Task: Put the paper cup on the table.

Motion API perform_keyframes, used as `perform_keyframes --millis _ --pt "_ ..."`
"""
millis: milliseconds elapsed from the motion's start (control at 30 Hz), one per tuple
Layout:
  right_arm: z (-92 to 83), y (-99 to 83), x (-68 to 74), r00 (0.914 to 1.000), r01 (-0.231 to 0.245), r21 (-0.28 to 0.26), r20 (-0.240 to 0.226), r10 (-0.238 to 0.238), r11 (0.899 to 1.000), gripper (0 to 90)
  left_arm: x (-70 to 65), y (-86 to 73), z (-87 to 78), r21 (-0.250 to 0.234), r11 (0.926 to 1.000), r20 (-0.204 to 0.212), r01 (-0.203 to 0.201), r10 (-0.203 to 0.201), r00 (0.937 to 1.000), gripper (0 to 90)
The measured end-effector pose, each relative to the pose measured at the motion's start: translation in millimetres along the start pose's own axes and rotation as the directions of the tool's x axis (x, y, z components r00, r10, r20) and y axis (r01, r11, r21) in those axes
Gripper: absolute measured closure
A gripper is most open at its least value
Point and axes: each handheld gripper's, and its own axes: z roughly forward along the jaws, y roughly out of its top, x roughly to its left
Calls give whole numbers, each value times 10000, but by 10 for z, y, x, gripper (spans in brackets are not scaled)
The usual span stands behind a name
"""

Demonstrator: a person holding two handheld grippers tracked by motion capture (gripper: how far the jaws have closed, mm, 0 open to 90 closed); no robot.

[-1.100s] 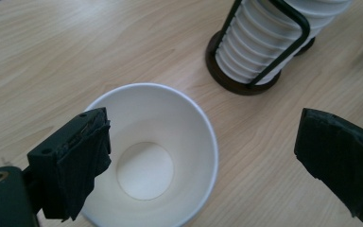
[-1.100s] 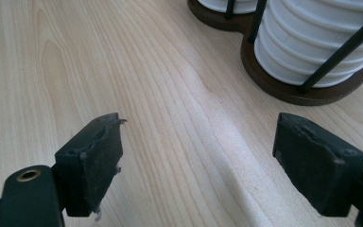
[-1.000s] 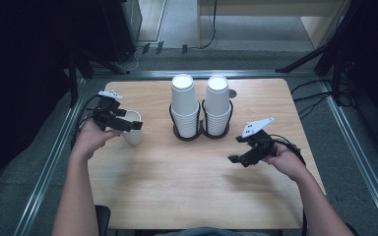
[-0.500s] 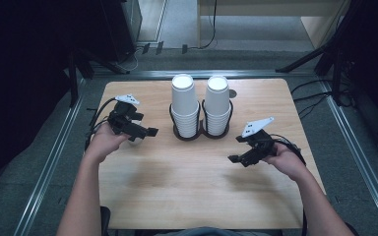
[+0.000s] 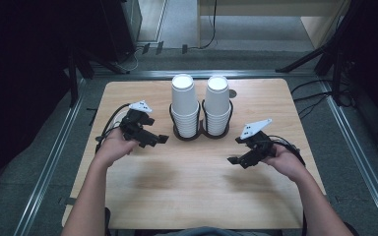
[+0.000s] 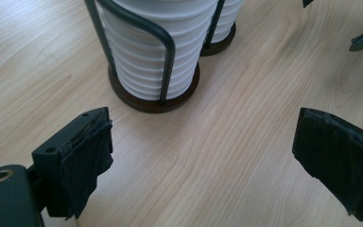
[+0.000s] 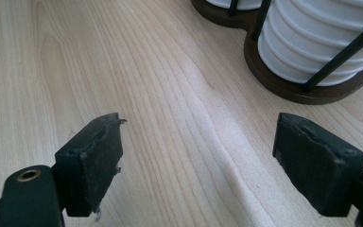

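A: Left gripper [image 5: 153,140] is recorded left of centre in the high view, jaws spread wide with nothing between them. Right gripper [image 5: 238,156] is seen right of centre, lower down, jaws likewise parted and empty.

B: Confirmed. In the left gripper view, bare light wooden table [image 6: 227,156] is seen between the black padded jaws.

A: Position of the cups is to be entered.

B: Two stacks of white paper cups are held upright in a dark wire double-ring holder [image 5: 200,133] at upper centre of the high view. Left stack [image 5: 184,104] and right stack [image 5: 217,103] stand side by side.

A: Relation to the grippers?

B: The holder lies between them, nearer the left gripper; neither is touching it. The holder's brown base [image 7: 288,87] is noted at upper right of the right gripper view.
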Motion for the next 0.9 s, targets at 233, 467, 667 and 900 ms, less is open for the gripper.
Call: perform_keyframes --millis 233,467,667,900 --pt "15 -1 4 10000 44 78 -26 -44 10000 168 -122 10 163 232 9990 -15 -384 384 9993 59" --pt "33 0 14 9999 79 160 -63 -78 9998 168 -242 22 279 186 9964 -40 -828 829 9966 59" --pt "39 4 22 9999 60 194 -107 -58 9998 168 -358 47 354 211 9942 -377 -1054 1061 9936 59" --pt "45 8 29 9999 122 206 -93 -120 9997 168 -466 78 425 64 9903 -224 -1386 1387 9901 59"
